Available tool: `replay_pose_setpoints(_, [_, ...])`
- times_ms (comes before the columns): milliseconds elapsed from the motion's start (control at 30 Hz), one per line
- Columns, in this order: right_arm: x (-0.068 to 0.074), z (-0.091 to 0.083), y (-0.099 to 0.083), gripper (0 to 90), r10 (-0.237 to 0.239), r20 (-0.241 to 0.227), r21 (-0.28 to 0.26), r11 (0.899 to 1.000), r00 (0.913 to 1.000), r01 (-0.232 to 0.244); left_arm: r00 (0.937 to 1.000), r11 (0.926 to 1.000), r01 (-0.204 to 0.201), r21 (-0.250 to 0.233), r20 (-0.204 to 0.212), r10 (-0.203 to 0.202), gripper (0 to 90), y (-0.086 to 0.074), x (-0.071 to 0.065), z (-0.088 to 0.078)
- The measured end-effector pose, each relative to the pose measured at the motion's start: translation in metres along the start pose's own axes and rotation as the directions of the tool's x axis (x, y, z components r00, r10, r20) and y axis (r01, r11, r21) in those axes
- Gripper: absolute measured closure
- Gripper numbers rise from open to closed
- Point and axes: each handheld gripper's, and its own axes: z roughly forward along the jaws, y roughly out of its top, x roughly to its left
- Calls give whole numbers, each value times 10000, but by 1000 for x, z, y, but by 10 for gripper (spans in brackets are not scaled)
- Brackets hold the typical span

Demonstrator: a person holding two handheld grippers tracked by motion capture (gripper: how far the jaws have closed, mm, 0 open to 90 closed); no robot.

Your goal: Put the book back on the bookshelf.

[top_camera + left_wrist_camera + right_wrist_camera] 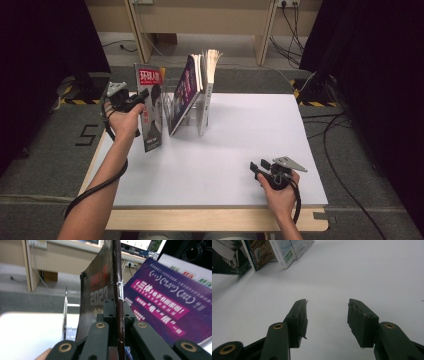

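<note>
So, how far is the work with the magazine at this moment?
Done: two books already lean in the clear stand. In hand: the left gripper is clamped on the magazine, held upright beside the stand. Left: placing it. The right gripper rests open on the table.

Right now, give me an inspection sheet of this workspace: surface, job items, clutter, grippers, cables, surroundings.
Surface: white table top, bare in front of the books.
Job items: magazine held upright beside the purple book; a white book leans behind it, against a clear stand.
Clutter: nothing seen.
Grippers: left gripper clamped on the magazine's spine; right gripper open, empty, low over the table.
Cables: one trails from each gripper; more on the floor at right.
Surroundings: black curtains, wooden desk legs behind.
</note>
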Motion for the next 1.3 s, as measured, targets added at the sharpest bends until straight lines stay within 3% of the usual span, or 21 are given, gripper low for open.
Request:
replay_pose_setpoints(433, [0,-1,0,500,-37,23,-78,10000,10000,37,9985,9931,-531,-1046,85,543,866,26,-7,-3])
replay_pose_setpoints(700, [0,-1,0,500,-78,10,-61,10000,10000,78,9977,9866,-671,-1488,-77,667,866,34,-3,10])
replay_pose_setpoints(1000, [-2,0,0,500,-101,-13,-74,9999,9999,101,9964,9844,-787,-1575,-423,729,865,26,12,30])
replay_pose_setpoints(1200, [-2,0,0,501,-127,-19,-44,9999,9999,127,9956,9815,-860,-1709,-522,781,864,10,18,28])
replay_pose_setpoints(1300, [0,0,0,501,-138,-37,-28,9999,9999,138,9963,9827,-838,-1653,-330,794,862,3,19,26])
